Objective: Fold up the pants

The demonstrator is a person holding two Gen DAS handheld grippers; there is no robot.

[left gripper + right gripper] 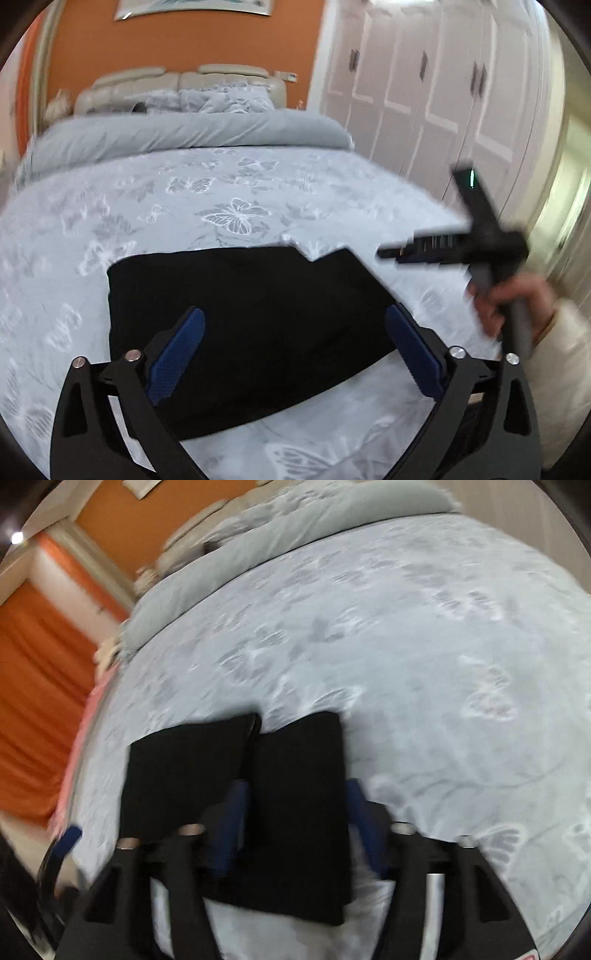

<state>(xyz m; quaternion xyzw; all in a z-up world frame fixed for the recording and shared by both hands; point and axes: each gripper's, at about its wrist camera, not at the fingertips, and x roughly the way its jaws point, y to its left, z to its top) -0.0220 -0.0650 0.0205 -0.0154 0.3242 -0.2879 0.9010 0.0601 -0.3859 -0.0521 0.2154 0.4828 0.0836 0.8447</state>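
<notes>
Black pants (251, 332) lie folded into a flat block on the butterfly-patterned bedspread (221, 206). My left gripper (299, 339) hovers over them, open wide, its blue pads (181, 350) spread to either side of the cloth with nothing gripped. In the left wrist view my right gripper (384, 254) is a blur off the pants' right corner, held by a hand (509, 302). In the right wrist view the pants (299, 812) show two stacked sections. The right gripper (295, 812) stands open, and one section shows between its blue pads (232, 823) without being pressed.
A rolled grey duvet (184, 133) and pillows lie at the head of the bed, before an orange wall. White wardrobe doors (424, 92) stand to the right. Orange curtains (33, 683) hang at the left of the right wrist view.
</notes>
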